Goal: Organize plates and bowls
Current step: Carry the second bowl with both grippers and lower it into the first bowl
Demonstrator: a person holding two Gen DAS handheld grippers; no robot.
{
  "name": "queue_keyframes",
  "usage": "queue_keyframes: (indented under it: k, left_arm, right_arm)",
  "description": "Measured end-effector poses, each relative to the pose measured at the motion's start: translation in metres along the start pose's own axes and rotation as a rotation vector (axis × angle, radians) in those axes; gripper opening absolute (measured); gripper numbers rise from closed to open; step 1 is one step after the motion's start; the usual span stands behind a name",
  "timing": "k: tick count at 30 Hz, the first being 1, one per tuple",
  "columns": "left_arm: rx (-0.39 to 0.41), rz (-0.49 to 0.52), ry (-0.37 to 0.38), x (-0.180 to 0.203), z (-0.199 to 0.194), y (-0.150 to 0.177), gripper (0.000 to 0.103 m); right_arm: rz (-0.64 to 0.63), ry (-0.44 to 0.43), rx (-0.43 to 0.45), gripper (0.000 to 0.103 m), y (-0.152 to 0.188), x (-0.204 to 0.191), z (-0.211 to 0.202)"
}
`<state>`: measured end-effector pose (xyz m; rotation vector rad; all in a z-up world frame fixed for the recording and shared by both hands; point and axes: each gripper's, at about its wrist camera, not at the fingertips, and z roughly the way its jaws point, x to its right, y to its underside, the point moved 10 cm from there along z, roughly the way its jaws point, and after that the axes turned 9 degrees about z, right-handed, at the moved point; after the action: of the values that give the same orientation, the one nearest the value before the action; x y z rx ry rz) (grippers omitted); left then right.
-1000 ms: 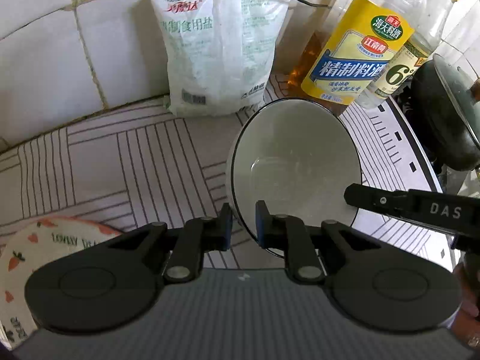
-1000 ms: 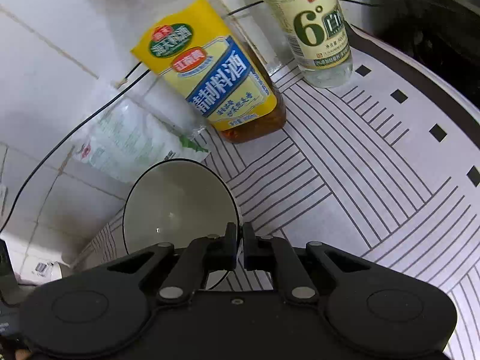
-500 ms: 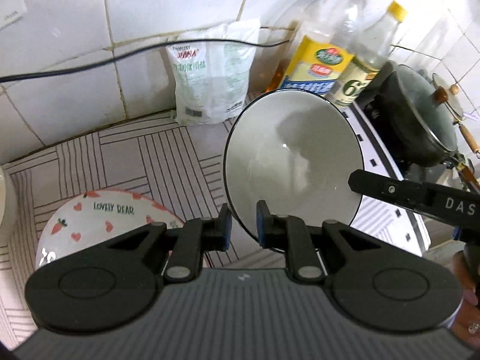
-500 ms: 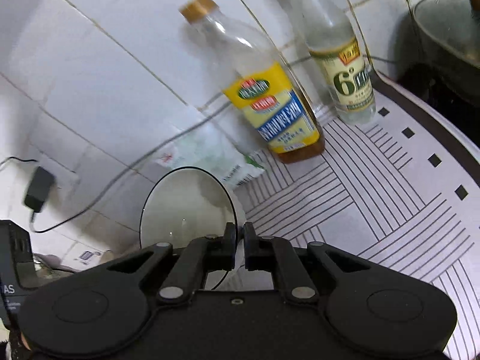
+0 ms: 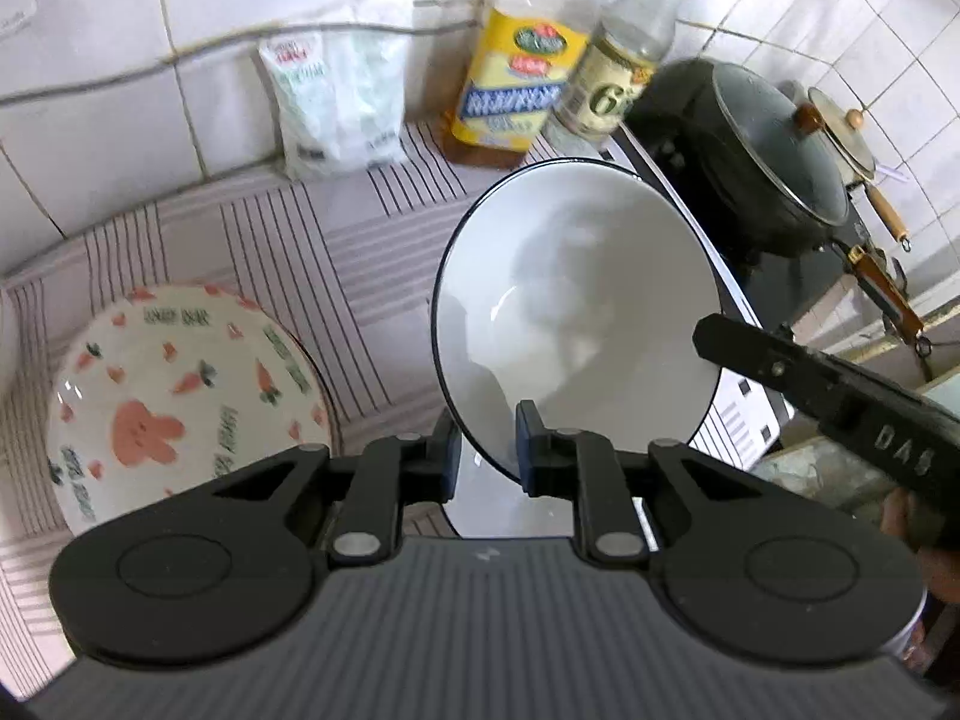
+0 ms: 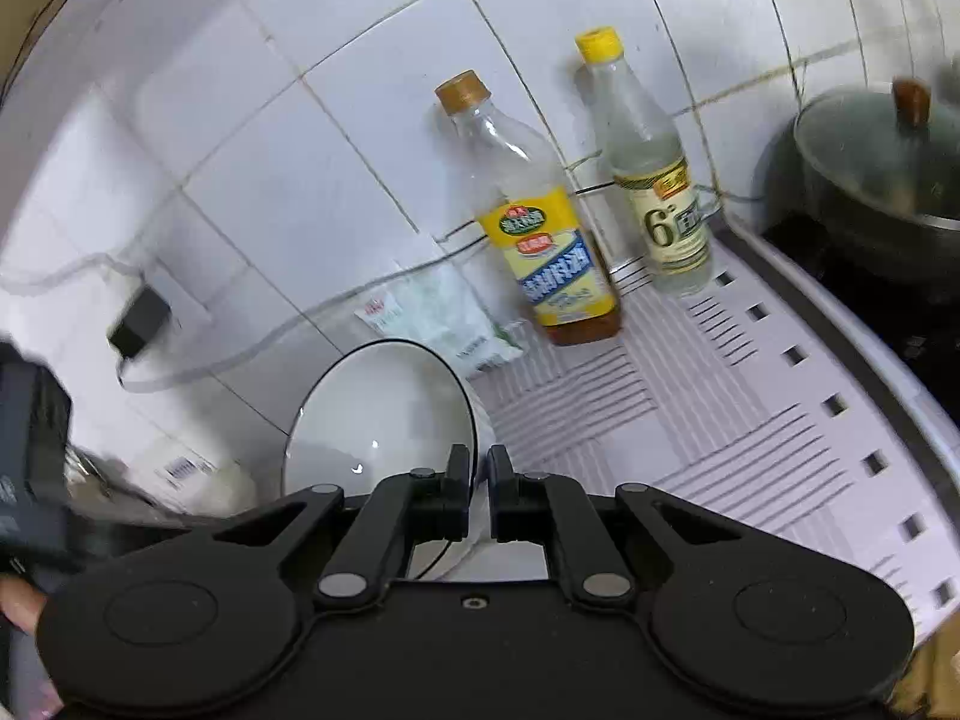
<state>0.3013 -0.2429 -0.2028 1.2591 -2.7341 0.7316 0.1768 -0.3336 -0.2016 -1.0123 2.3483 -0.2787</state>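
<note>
Both grippers grip one white bowl [image 5: 576, 300] by its dark rim, and it hangs tilted above the counter, its mouth turned toward the left camera. The left gripper [image 5: 485, 447] is pinched narrow on the near rim, one pad outside and one inside the wall. The right gripper [image 6: 479, 483] is also nearly closed on the rim, at the bowl's other side; in the left view its finger reaches in from the right and meets the rim there.

Down and to the left of the left gripper lies a carrot plate [image 5: 180, 402] on the striped mat [image 5: 360, 252]; it looks like the place the bowl might go, though that is only a guess. Ahead of both grippers, against the tiled wall, stand a yellow bottle [image 6: 549, 252], a clear bottle [image 6: 660, 204] and a salt bag [image 5: 339, 102]. Ahead and to the right of the left gripper sits a dark pan [image 5: 774, 162] on the stove.

The main risk is the grip itself. Each pinch takes only a thin strip of smooth glazed rim, so the bowl could pivot or slip out if one hand moves faster or twists against the other. A drop from here would land it on the mat or on the plate's edge and could chip either. Swinging it forward could knock the bottles, which stand close together. Lowering the bowl while tilted would bring its rim down first.
</note>
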Motion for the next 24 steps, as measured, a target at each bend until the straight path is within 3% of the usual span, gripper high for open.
queue_keyframes:
  k: [9, 14, 24]
  left_arm:
    - [-0.074, 0.009, -0.005, 0.015, 0.015, 0.028, 0.017]
    - [-0.161, 0.023, -0.025, 0.021, 0.033, 0.043, 0.021]
    - [-0.223, 0.025, -0.039, 0.021, 0.047, 0.054, 0.022]
  right_arm:
    - [0.058, 0.008, -0.041, 0.009, 0.027, 0.028, -0.003]
    - [0.097, 0.021, -0.046, 0.009, 0.042, 0.039, 0.002]
    - [0.059, 0.058, -0.077, 0.009, 0.055, 0.046, 0.012]
